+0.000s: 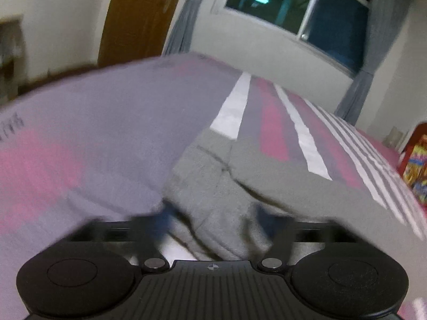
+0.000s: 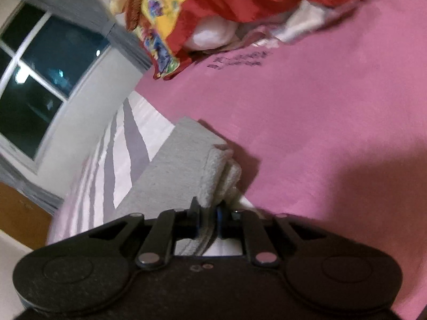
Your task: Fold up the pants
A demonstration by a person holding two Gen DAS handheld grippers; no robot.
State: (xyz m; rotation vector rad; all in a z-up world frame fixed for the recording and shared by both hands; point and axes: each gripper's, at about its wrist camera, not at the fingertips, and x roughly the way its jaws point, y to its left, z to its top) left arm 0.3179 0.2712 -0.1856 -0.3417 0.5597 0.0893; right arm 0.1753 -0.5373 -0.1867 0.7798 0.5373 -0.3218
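The grey fleece pants [image 1: 240,176] lie on a pink and grey striped bed sheet [image 1: 80,122]. In the left wrist view my left gripper [image 1: 213,221] stands wide open with bunched grey fabric between its blurred blue fingertips [image 1: 165,218]. In the right wrist view the pants [image 2: 176,165] show as a folded stack of layers. My right gripper [image 2: 206,218] is shut on the edge of that stack, with the fabric pinched between its fingers [image 2: 193,213].
A red and yellow patterned quilt [image 2: 186,13] with a white pillow [image 2: 213,32] lies at the head of the bed. A window [image 1: 299,2] with grey curtains is on the far wall. A wooden door [image 1: 138,16] stands beside it.
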